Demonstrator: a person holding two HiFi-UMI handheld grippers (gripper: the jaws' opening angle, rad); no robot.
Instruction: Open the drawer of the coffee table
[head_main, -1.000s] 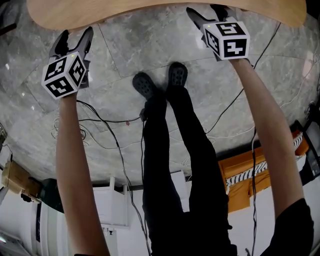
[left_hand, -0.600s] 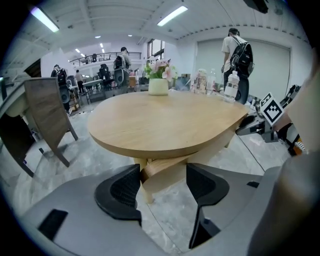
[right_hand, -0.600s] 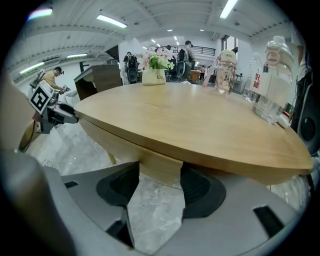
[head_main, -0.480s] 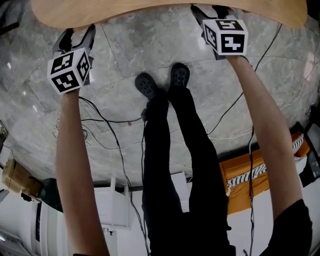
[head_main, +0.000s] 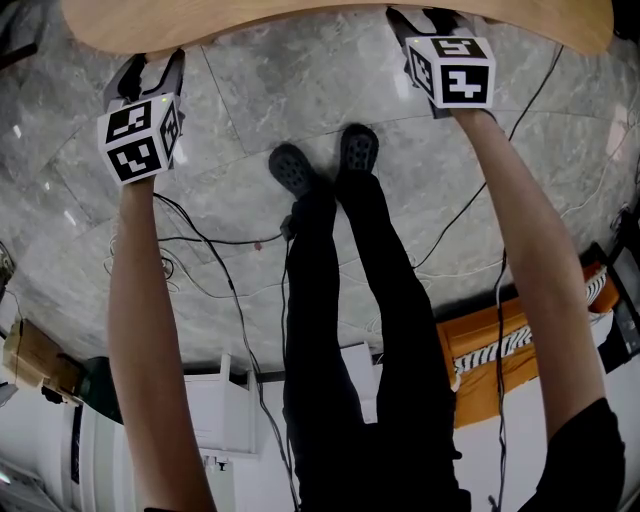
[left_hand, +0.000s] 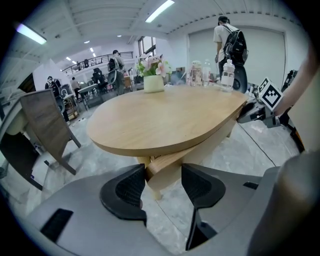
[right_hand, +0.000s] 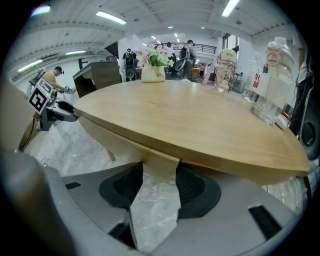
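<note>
The oval wooden coffee table (head_main: 300, 25) lies across the top of the head view. My left gripper (head_main: 152, 68) reaches under its near edge on the left, my right gripper (head_main: 420, 18) on the right, with both sets of tips partly hidden by the top. In the left gripper view the jaws (left_hand: 163, 182) are closing around a wooden part (left_hand: 162, 167) beneath the tabletop (left_hand: 165, 120). In the right gripper view the jaws (right_hand: 159, 182) are closing around a wooden tab (right_hand: 159, 170) under the top (right_hand: 200, 125). Wood fills both gaps; I see no firm pinch.
The person's legs and shoes (head_main: 340, 160) stand between the arms on a marble floor with trailing cables (head_main: 215, 240). A flower pot (left_hand: 153, 82) and bottles (right_hand: 272, 85) stand on the table. A chair (left_hand: 45, 125) is at the left, and a person with a backpack (left_hand: 232, 45) behind.
The left gripper has rolled, its marker cube turning, and edged up to the table's rim. The right gripper has barely shifted.
</note>
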